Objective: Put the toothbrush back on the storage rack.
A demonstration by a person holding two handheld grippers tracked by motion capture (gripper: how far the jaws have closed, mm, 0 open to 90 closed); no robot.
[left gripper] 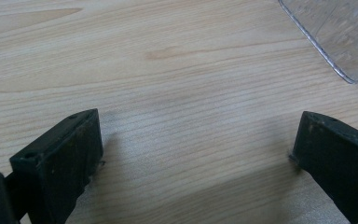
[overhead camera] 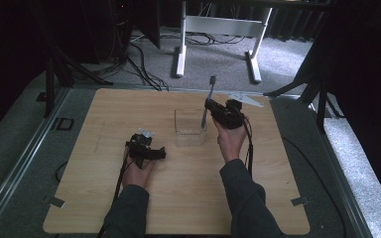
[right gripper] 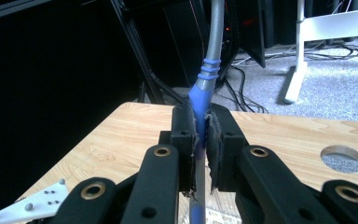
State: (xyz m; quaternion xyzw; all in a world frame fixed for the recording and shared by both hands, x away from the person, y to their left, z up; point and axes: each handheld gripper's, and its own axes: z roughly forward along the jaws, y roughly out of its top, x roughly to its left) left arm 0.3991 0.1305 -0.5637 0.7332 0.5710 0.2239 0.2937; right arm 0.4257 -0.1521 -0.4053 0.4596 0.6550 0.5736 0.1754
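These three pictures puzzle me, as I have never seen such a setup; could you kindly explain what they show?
A person sits at a light wooden table holding a black hand-held tool in each hand. The high view looks down from above; the other two pictures come from cameras riding on each tool. The left gripper rests open over bare wood, near a clear square plastic container. The right gripper is shut on a grey toothbrush with a blue grip, held upright above that container's far right corner.

surface: light wooden table [overhead camera: 178, 198] | resting on it: clear plastic container [overhead camera: 189, 133], near middle
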